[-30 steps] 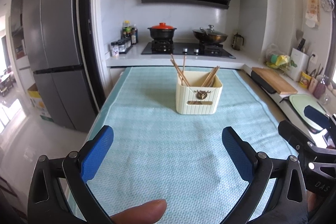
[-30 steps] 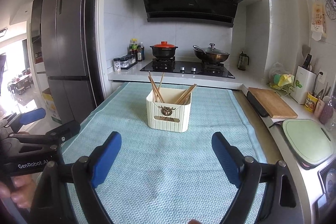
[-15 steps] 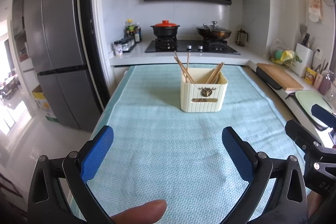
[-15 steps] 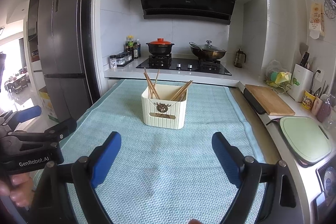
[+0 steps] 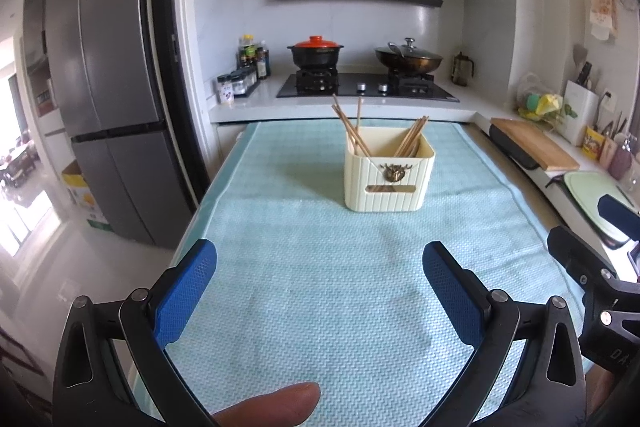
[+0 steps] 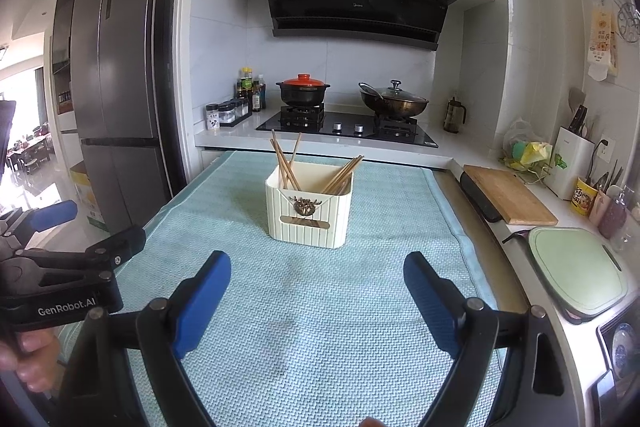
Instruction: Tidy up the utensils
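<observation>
woven pale-teal cloth mat (image 5: 320,287) with a rough waffle texture, ribbed cream plastic utensil box (image 5: 389,175) at frame centre, bare wooden chopsticks (image 5: 352,131), brushed grey metal fridge (image 5: 108,99) at left, glossy black glass hob (image 5: 366,89), matt wooden cutting board (image 5: 528,143) at right

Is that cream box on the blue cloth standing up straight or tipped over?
Upright. The cream box sits flat on the cloth, open top upward, with chopsticks leaning out of it in two bunches.
</observation>
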Available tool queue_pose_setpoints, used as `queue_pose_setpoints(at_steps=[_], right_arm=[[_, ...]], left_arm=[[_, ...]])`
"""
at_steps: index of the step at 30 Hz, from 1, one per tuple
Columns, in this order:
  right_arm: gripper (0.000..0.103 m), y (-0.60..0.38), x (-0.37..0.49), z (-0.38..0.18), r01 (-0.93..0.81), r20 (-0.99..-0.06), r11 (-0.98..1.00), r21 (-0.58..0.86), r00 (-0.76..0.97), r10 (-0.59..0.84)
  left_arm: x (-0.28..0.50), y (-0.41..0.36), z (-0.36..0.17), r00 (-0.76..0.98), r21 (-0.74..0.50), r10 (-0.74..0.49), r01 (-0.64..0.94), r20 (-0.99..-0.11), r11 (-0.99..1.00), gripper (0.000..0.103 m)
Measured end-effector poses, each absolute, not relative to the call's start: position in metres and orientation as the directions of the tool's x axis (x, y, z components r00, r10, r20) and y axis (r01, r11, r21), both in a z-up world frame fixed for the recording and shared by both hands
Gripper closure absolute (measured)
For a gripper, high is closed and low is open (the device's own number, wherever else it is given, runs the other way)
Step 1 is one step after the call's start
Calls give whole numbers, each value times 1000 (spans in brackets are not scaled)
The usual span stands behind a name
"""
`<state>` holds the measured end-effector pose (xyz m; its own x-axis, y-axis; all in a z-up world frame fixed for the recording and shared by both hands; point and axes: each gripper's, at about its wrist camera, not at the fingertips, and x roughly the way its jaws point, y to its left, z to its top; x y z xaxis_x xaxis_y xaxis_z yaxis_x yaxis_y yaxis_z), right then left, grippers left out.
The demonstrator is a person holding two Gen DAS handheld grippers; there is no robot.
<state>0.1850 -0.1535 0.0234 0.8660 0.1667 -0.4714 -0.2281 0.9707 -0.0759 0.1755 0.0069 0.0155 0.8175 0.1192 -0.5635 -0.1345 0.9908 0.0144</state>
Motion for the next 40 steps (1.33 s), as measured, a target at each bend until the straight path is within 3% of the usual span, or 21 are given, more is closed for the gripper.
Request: queue_pose_setpoints(at_steps=[40], right_arm=[[13, -153, 187, 20, -219, -474, 972, -82, 867, 155]], left_arm=[[174, -2, 12, 824, 33, 121, -123, -553, 992, 0]])
